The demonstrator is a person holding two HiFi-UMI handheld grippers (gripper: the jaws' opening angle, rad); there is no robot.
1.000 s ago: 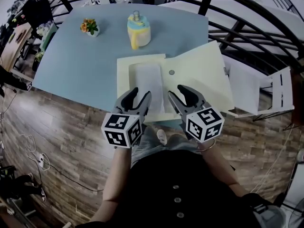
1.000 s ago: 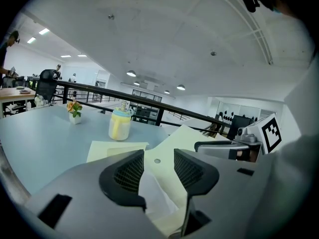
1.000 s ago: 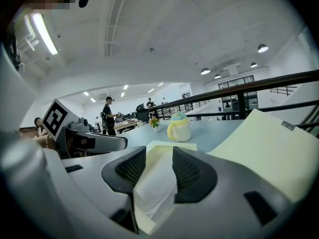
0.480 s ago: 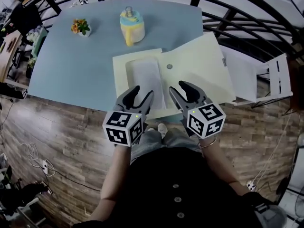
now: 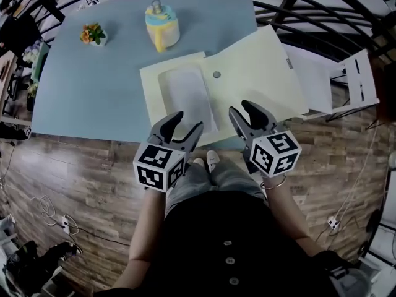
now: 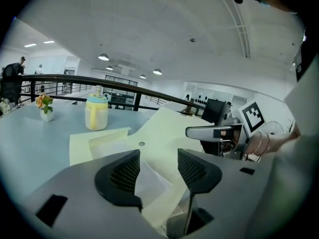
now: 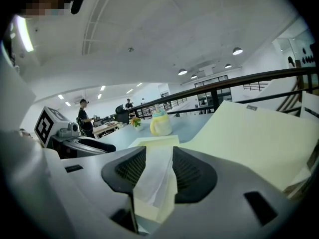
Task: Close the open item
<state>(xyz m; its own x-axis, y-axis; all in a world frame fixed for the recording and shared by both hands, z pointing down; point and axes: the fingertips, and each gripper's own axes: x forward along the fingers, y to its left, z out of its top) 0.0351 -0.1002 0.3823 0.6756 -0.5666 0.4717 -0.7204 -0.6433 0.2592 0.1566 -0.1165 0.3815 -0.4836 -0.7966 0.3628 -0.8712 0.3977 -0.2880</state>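
**Open folder (image 5: 152,86) flat on the tabletop (image 5: 93,73), near edge toward me, cover (image 5: 260,73) flung right.**
I kept both tools at that near edge, likely to flip the cover shut: my left tool (image 5: 185,124) was opening, pinching nothing; my right tool (image 5: 246,113) gaped wide, empty.

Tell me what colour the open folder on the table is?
The folder is pale yellow, clearest in the head view.
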